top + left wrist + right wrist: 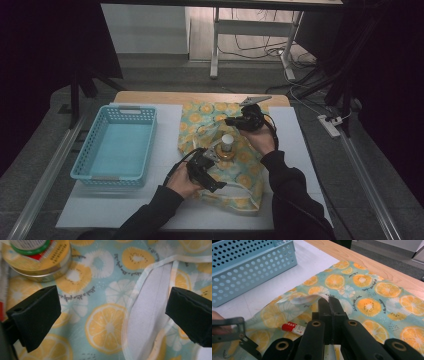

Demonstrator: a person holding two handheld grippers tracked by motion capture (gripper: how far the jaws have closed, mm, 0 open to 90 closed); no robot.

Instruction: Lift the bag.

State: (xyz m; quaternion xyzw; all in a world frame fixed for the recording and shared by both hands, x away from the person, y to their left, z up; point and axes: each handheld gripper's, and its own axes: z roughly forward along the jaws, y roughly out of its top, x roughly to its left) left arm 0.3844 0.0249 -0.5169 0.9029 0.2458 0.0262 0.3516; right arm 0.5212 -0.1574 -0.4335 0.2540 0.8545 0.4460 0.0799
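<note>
Between the right gripper's (329, 301) closed fingers sits the pale hem of the citrus-print cloth bag (372, 302), pinched and lifted near the middle of the desk (165, 125). The left gripper (112, 315) hangs low over the bag's near side with its fingers (37, 312) spread wide, nothing between them, the white-lined edge (150, 305) lying on the cloth between the two pads. A round tin with a small white-capped bottle (227, 142) on it stands on the bag between the two grippers.

To do this well, I judge the left fingers should drop straight over that piped edge and bite only the top layer, clear of the tin, while the right holds its pinch steady so the mouth opens evenly.

A light blue perforated basket (117, 145), nothing in it, stands toward the desk's left edge on a white mat (165, 140); bare wood shows along the far edge. Beyond lie grey floor, cables, a power strip (330, 125) and white frame legs.
</note>
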